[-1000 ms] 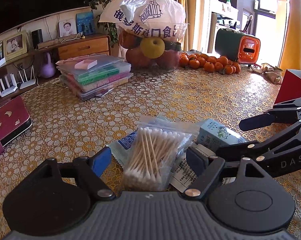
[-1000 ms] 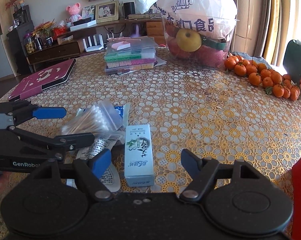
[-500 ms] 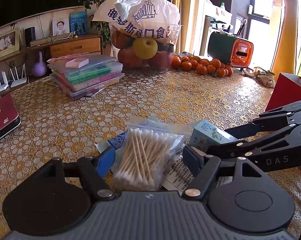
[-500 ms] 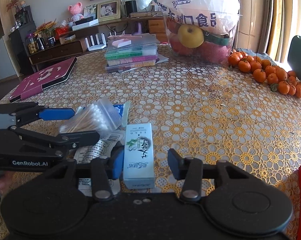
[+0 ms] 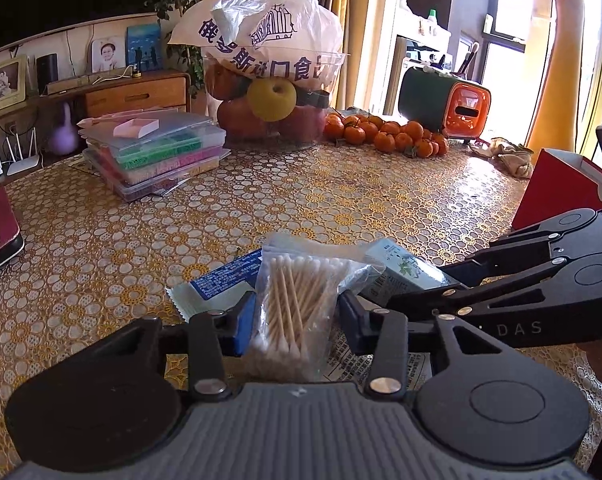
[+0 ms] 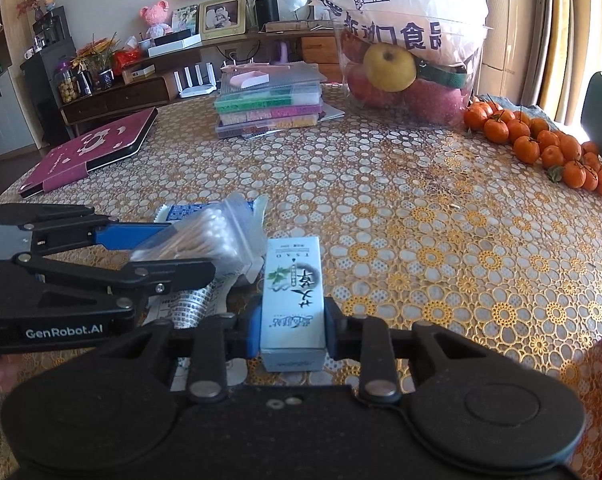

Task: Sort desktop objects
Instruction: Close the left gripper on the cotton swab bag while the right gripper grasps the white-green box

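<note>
My left gripper (image 5: 297, 320) is shut on a clear bag of cotton swabs (image 5: 297, 304), which also shows in the right wrist view (image 6: 205, 236). My right gripper (image 6: 291, 330) is shut on a small pale green and white box (image 6: 293, 296), whose far end shows in the left wrist view (image 5: 401, 272). A blue and white sachet (image 5: 221, 280) and a printed foil packet (image 6: 189, 308) lie on the table under and beside the swabs.
A stack of flat plastic boxes (image 5: 157, 152), a fruit bowl under a white bag (image 5: 273, 80), a pile of tangerines (image 5: 385, 136), an orange and green container (image 5: 445, 100), a red box (image 5: 557, 188) at the right and a maroon tablet case (image 6: 89, 152) stand on the lace-covered table (image 6: 441, 216).
Both grippers have closed: the left onto the swab bag, the right onto the small box. Both were open a second ago.
</note>
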{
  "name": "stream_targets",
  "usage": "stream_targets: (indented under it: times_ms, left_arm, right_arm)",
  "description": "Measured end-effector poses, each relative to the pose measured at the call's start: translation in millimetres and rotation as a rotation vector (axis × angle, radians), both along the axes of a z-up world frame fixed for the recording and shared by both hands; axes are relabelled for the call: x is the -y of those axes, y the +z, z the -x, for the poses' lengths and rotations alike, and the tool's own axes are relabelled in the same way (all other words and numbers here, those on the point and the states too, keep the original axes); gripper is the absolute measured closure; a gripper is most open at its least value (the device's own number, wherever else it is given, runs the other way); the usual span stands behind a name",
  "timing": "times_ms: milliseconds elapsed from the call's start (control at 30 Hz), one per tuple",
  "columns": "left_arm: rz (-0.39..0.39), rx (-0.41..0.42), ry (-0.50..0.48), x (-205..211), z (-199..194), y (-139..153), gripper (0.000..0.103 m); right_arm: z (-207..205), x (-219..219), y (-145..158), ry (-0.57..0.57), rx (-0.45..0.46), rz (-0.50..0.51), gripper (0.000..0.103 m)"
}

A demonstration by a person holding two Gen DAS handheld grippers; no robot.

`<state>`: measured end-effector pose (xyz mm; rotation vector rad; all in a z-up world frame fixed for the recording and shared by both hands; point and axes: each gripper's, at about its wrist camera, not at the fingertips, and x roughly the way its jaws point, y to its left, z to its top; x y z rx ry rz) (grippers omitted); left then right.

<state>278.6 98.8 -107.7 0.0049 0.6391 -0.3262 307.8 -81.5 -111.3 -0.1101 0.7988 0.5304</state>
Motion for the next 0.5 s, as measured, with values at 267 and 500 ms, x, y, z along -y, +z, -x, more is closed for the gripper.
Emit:
stream_targets:
  times_ms: [267,500]
  left_arm:
    - [0.003,0.003,0.015,2,6,5,0.070]
    - [0.005,0.006,0.024,10,18,15,0.070]
  right_arm:
    - [4,4,2,-0.014,-0.004,-0.002,0.075]
    - [14,13,10,-0.023,0.003,-0.009,0.075]
